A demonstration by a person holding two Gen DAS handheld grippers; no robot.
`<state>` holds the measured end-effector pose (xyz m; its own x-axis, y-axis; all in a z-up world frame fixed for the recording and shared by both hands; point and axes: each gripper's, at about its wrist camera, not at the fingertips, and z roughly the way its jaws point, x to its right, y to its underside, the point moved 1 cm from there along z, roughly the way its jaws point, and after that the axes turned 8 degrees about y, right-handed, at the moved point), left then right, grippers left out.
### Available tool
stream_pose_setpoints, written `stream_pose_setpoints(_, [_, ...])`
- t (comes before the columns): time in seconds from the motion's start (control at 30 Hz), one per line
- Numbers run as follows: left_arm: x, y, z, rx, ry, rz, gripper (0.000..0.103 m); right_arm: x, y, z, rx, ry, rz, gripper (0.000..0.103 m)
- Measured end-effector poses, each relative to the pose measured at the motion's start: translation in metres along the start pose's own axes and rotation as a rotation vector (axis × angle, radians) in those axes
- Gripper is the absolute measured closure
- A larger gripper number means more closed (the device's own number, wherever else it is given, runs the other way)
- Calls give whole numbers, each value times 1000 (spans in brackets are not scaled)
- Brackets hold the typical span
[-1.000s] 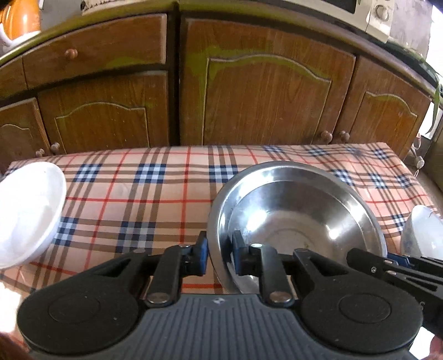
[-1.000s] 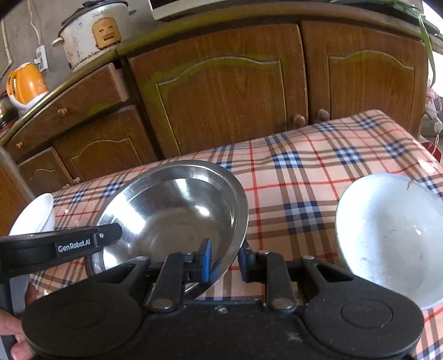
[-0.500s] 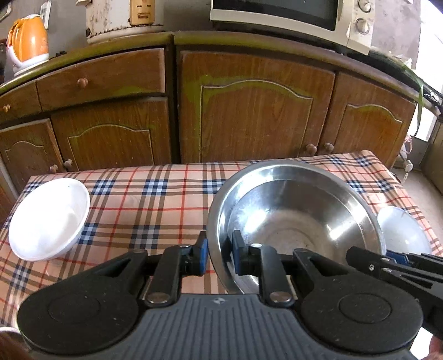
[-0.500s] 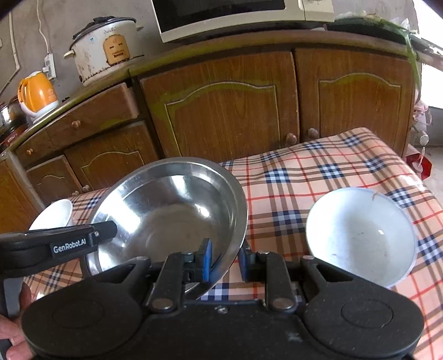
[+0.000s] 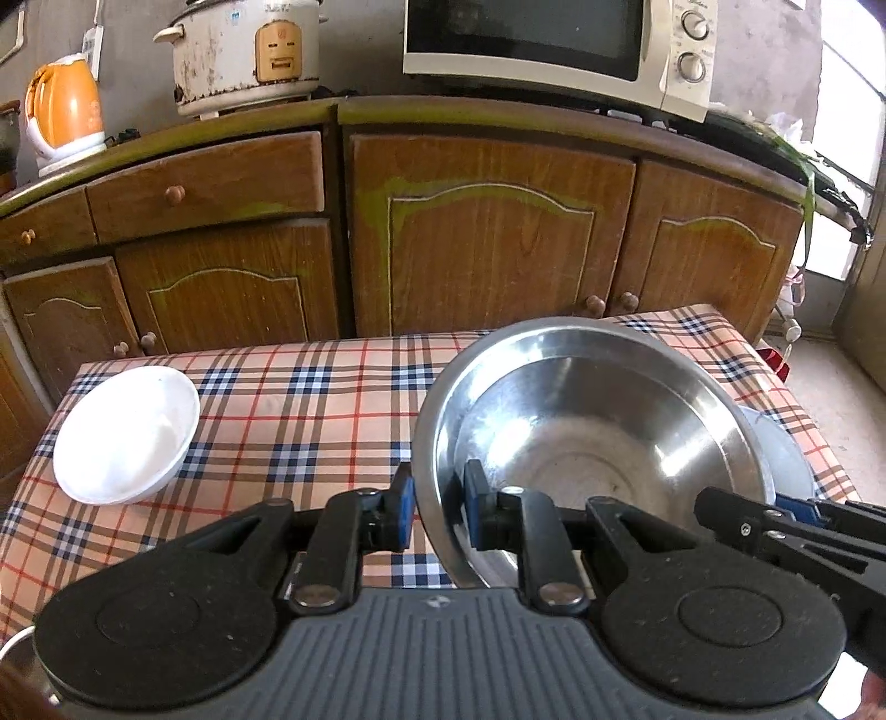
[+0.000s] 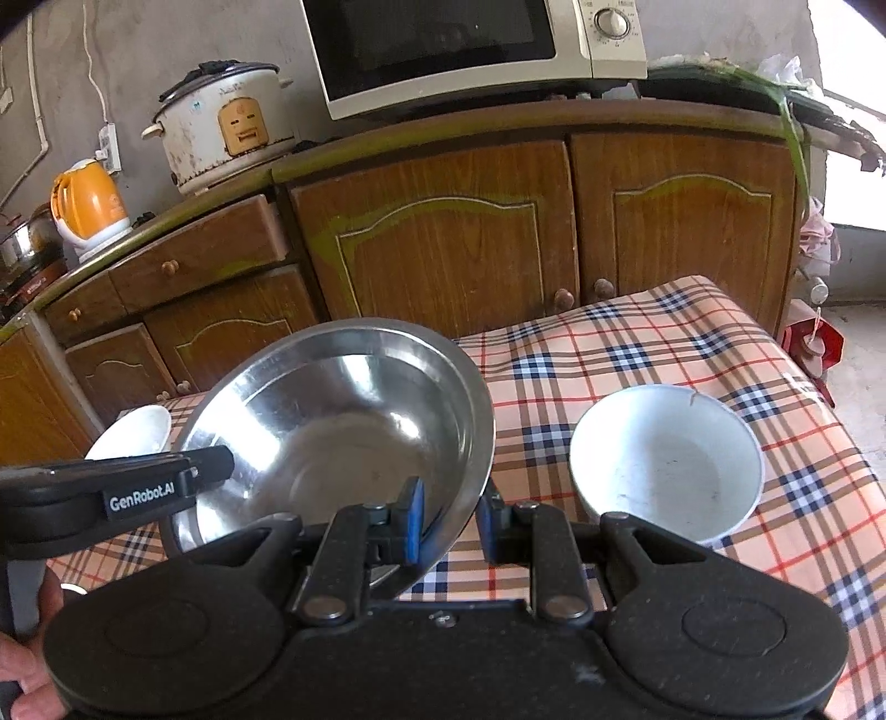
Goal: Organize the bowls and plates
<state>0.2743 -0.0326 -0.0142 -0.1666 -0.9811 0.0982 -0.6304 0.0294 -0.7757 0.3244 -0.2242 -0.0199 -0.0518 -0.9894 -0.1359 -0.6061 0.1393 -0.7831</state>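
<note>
A large steel bowl (image 5: 587, 421) is held up above the checked tablecloth (image 5: 310, 399) by both grippers. My left gripper (image 5: 437, 509) is shut on its left rim. My right gripper (image 6: 448, 520) is shut on its right rim (image 6: 470, 443). A white bowl (image 5: 124, 435) sits on the cloth at the left and also shows in the right wrist view (image 6: 135, 437). A second white bowl (image 6: 664, 459) sits at the right, partly hidden behind the steel bowl in the left wrist view (image 5: 781, 454).
Brown wooden cabinets (image 5: 487, 232) stand right behind the table. On their counter are a microwave (image 5: 554, 50), a white rice cooker (image 5: 243, 50) and an orange kettle (image 5: 63, 111). The table's right edge (image 6: 819, 399) drops to the floor.
Both grippers have risen and pulled back with the steel bowl held between them. The table and white bowls look farther away, and the counter appliances have come into view.
</note>
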Motion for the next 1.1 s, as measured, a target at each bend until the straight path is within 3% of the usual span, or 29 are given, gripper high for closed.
stream_pose_setpoints(1.1, [35, 34, -82, 26, 15, 12, 83, 15, 27, -110, 69, 2, 3, 77])
